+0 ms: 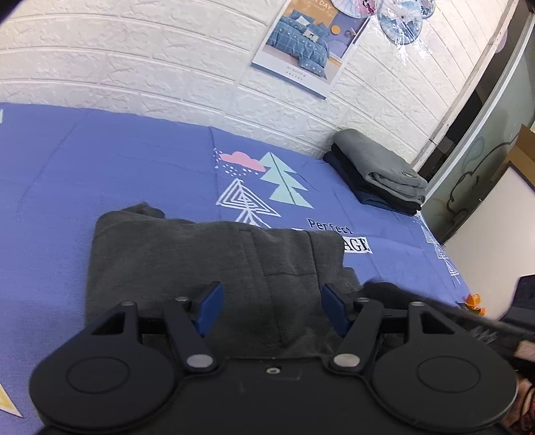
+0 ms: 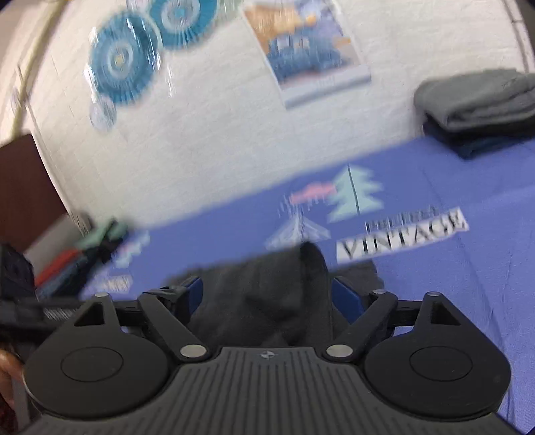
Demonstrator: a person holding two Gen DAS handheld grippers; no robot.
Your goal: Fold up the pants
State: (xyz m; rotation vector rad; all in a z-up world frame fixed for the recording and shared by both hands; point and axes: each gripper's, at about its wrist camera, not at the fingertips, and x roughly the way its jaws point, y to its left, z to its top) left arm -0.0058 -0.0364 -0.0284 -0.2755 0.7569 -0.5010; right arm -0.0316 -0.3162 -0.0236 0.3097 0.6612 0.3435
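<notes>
The left gripper (image 1: pixel 271 308) has its jaws spread wide, nothing between the blue pads (image 1: pixel 211 306), and it hangs above the dark grey pants (image 1: pixel 214 264), which lie folded into a compact block on the blue sheet (image 1: pixel 100 160) directly under and ahead of the jaws; whether the pads touch the cloth cannot be told. The right gripper (image 2: pixel 266 297) is likewise released, its pads (image 2: pixel 346 297) well apart, with the pants (image 2: pixel 267 294) filling the gap between and below them in a blurred view; a rounded hump of the fabric rises just ahead of the jaws. Beyond the pants the sheet shows a printed pink cloud (image 1: pixel 241 160), pale green tree (image 1: pixel 284 180) and the word VINTAGE (image 2: pixel 401 236), half covered by the pants in the left view. Further out, ahead and right of both grippers, a stack of folded clothes (image 1: pixel 378 170) sits against the white brick wall (image 1: pixel 133 57), light grey on top of darker pieces. On the wall hang a poster (image 1: pixel 307 43) and round paper fans (image 1: pixel 399 20). Far left of the right jaws lies a blurred heap of coloured clothes (image 2: pixel 77 261)
</notes>
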